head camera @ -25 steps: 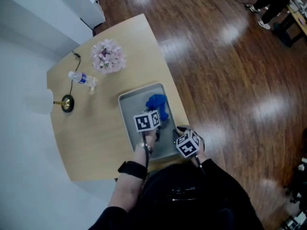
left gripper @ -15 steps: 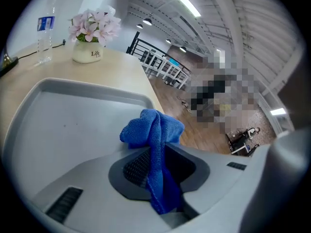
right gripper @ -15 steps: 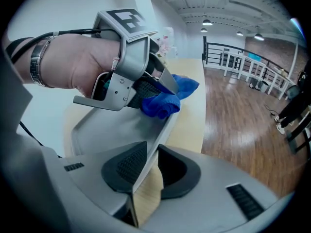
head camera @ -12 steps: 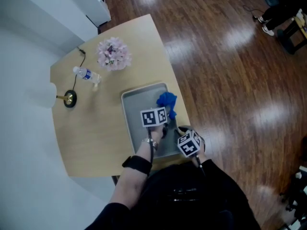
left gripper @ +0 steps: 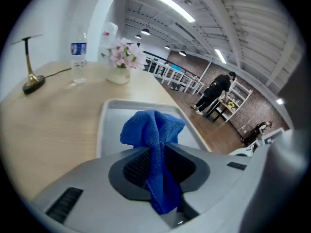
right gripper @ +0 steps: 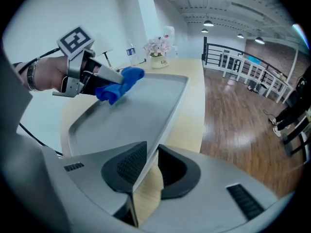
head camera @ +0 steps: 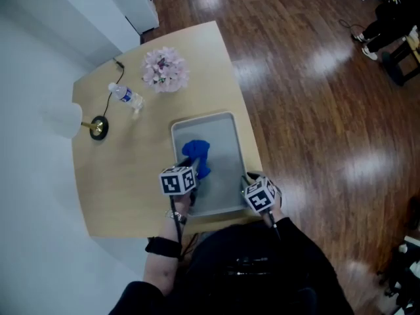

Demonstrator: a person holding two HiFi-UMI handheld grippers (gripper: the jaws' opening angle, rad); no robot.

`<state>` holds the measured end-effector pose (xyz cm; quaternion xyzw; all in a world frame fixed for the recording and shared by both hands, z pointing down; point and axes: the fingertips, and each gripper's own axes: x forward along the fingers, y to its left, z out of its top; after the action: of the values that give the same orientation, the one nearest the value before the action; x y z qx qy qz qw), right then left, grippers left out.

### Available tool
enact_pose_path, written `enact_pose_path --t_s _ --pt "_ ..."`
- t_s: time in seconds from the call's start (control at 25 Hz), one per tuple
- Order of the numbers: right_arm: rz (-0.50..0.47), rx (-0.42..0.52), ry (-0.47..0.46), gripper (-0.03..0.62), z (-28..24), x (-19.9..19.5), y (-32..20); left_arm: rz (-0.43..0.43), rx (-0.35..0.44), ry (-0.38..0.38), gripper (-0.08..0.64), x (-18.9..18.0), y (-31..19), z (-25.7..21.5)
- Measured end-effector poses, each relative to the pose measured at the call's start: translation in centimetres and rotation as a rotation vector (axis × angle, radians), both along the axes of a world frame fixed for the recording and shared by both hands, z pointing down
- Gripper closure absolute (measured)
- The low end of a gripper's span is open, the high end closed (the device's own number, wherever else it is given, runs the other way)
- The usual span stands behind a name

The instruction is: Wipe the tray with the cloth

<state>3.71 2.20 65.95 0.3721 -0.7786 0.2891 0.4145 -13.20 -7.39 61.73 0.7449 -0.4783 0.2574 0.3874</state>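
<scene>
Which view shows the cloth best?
The left gripper view: the cloth fills its middle, pinched between the fingers. The head view shows only a small blue patch over the tray; the right gripper view shows it sideways, farther off.

bright blue cloth (head camera: 195, 155) on a plain grey tray (head camera: 226, 149); beyond the tray pale pink flowers (head camera: 165, 69), light tan table (head camera: 118, 176), glossy dark brown floor (head camera: 315, 110).
</scene>
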Motion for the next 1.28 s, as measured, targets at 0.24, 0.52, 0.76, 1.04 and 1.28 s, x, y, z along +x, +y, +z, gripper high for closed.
enact_pose_path --t_s 0.24,0.52,0.76,1.04,1.28 --pt "0.015 0.003 0.009 0.508 -0.2 0.4 -0.1 0.003 -0.048 -0.09 0.462 -5.9 2.4 2.1" --pt "0.025 0.001 0.022 0.508 0.1 0.4 0.0 -0.023 -0.082 -0.063 0.462 -2.5 2.1 3.7" --pt "0.007 0.002 -0.006 0.508 0.0 -0.2 -0.1 -0.013 -0.1 0.04 0.462 3.9 2.3 3.7" --pt "0.005 0.003 -0.009 0.508 -0.1 0.1 0.0 0.092 -0.119 0.133 0.462 13.6 2.1 3.8" --pt "-0.006 0.001 -0.015 0.508 -0.2 0.2 0.1 0.081 -0.131 0.174 0.462 15.4 2.1 3.8"
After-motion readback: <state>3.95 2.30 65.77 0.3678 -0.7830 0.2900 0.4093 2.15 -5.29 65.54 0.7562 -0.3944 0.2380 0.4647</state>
